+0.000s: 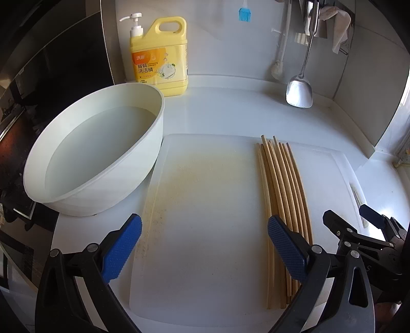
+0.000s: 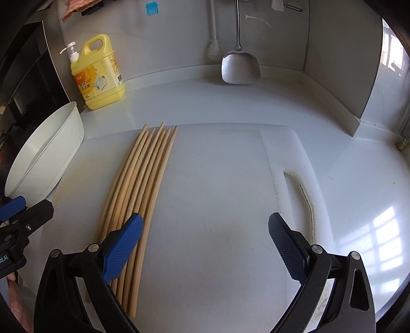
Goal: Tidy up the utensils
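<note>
At nine o'clock from my left gripper (image 1: 205,246) sits the white basin (image 1: 159,123), holding clear water and nothing else that I can see; behind it, at about eleven o'clock, stands the yellow soap bottle (image 1: 160,64); the basin's wall is just beside the left edge of the cutting board (image 1: 205,192), whether touching I cannot tell. My left gripper hangs over the board with its jaws spread wide and nothing between them; the bare, faintly stained middle of the board shows in the gap.

Further right lie the chopsticks (image 1: 284,192), a loose flat bundle side by side on the board, running from near me toward twelve o'clock; their far tips are uneven, some reaching further than others. My left gripper's right finger hangs in front of their near part; I cannot tell whether it touches.

Right again is my right gripper (image 2: 205,246), also released and empty, jaws wide; the chopsticks (image 2: 143,184) pass at its eleven o'clock, under or just beside its left finger, and the board's handle slot (image 2: 302,194) sits at its one o'clock. At twelve o'clock, against the back wall, hangs a metal spatula (image 2: 241,66) with a white brush (image 2: 214,48) beside it, and a small blue brush (image 2: 151,9) higher to the left.

I judge the sorting part done: the chopsticks are gathered and roughly parallel; what seems left is evening their ends, pairing them or lifting them to a holder, which I do not see here.
</note>
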Tool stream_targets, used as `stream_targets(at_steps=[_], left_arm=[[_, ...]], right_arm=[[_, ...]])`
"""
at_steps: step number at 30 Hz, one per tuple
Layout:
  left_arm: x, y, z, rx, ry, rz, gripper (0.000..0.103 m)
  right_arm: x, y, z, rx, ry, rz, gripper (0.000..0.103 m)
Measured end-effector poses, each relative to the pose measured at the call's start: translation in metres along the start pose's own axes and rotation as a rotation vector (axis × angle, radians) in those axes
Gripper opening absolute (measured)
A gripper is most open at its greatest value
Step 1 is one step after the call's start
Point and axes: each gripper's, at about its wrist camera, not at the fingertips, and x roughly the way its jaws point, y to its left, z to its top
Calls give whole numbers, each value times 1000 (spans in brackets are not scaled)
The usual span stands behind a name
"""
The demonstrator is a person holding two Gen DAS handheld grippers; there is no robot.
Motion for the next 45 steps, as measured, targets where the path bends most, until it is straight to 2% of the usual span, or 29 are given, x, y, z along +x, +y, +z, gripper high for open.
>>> stream_targets(at_steps=[11,26,29,37,40,45], left_arm=[[14,6,-8,-3,-5,-23,97],[20,0,-9,14,-9,-34,97],[21,-1,-10,17,-5,-37,97],[28,-11,-9,28,1,-51,97],[32,-17,-8,36,4,-57,97],[39,-24,-9,50,14,-56,97]], right_arm=[[15,15,-3,-12,-5,-70,94],[15,22,-4,-45,-5,-90,94],[16,24,-6,-68,-5,-117,94],[15,8,-7,-41,-16,-122,94],[14,3,-6,-44,-23,-149,94],[13,-6,-7,-17,-23,-123,94]])
